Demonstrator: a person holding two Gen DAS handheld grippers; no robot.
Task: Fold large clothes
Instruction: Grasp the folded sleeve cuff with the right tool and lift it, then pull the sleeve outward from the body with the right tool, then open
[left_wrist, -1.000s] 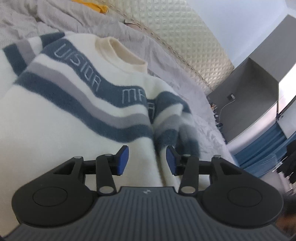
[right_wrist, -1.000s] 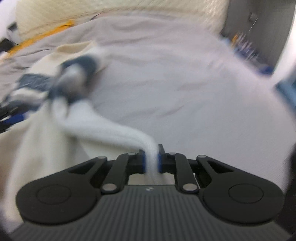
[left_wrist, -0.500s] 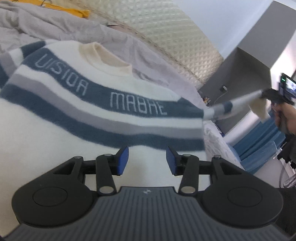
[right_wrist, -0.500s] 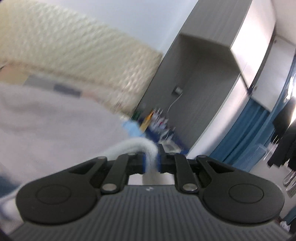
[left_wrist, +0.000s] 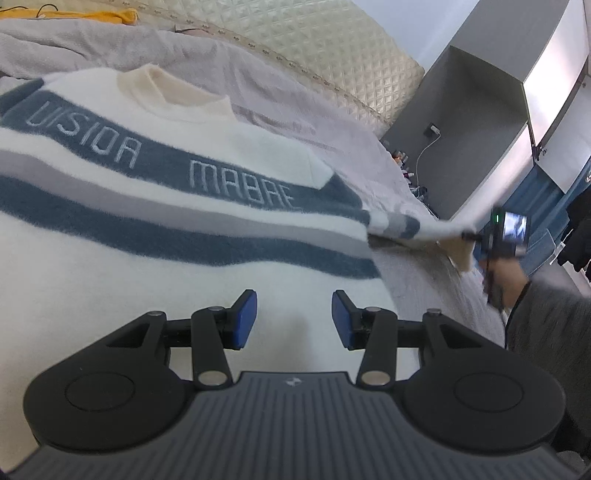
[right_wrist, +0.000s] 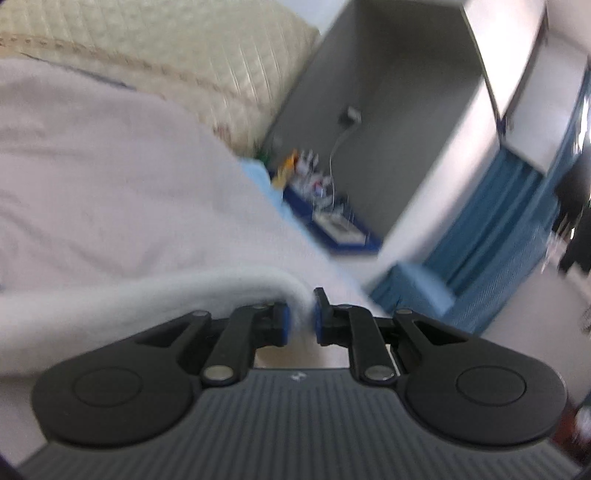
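A white sweater (left_wrist: 155, 236) with blue and grey stripes and a cream collar lies front up on the bed. My left gripper (left_wrist: 294, 319) is open and empty, low over the sweater's white lower body. My right gripper (right_wrist: 301, 317) is shut on the end of the sweater's right sleeve (right_wrist: 155, 291). In the left wrist view the striped sleeve (left_wrist: 410, 227) stretches out to the right, off the body, to the right gripper (left_wrist: 471, 236) at the bed's right side.
A grey-lilac blanket (left_wrist: 295, 122) covers the bed below a quilted cream headboard (left_wrist: 314, 48). A grey cabinet (right_wrist: 399, 122), a cluttered blue bedside table (right_wrist: 328, 218) and blue curtains (right_wrist: 491, 221) stand to the right. Yellow cloth (left_wrist: 92, 16) lies at the bed's head.
My right gripper has pulled the sleeve from its folded place on the body out to the right, straightening it. The left gripper has stayed open over the lower body.
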